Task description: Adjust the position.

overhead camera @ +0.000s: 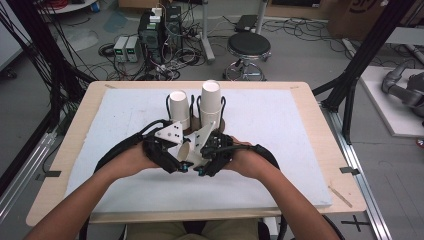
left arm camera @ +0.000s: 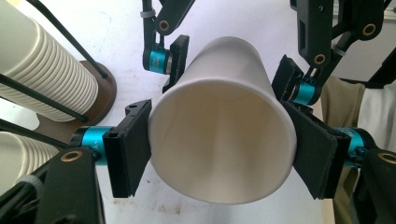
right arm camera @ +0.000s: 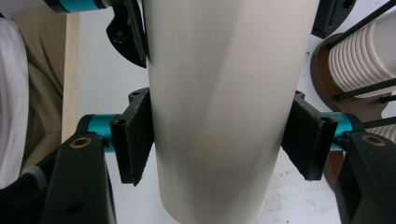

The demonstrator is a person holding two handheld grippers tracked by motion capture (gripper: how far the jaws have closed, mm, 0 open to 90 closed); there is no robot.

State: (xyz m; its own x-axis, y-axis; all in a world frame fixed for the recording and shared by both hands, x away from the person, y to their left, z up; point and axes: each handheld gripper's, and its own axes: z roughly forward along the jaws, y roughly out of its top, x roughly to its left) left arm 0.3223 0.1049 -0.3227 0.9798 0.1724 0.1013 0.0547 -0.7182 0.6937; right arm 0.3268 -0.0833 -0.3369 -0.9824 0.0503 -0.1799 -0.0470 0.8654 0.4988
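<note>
A white paper cup (overhead camera: 188, 151) lies on its side in the air between my two grippers, above the white mat. In the left gripper view its open mouth (left arm camera: 219, 121) faces the camera, and my left gripper (left arm camera: 223, 156) is shut on it, with a pad pressing on each side near the rim. Farther along the cup, the right gripper's fingers (left arm camera: 176, 60) clamp its narrower end. In the right gripper view the cup's wall (right arm camera: 224, 84) runs upward between the pads, and my right gripper (right arm camera: 220, 140) is shut on it. From above, the left gripper (overhead camera: 176, 159) and right gripper (overhead camera: 201, 161) meet at the cup.
Just behind the grippers, a wire holder on a brown base (overhead camera: 220, 124) carries two upside-down stacks of white cups (overhead camera: 179, 107) (overhead camera: 210, 101). A white mat (overhead camera: 280, 135) covers the wooden table. On the floor beyond are a stool (overhead camera: 248, 47) and electronics with cables (overhead camera: 155, 35).
</note>
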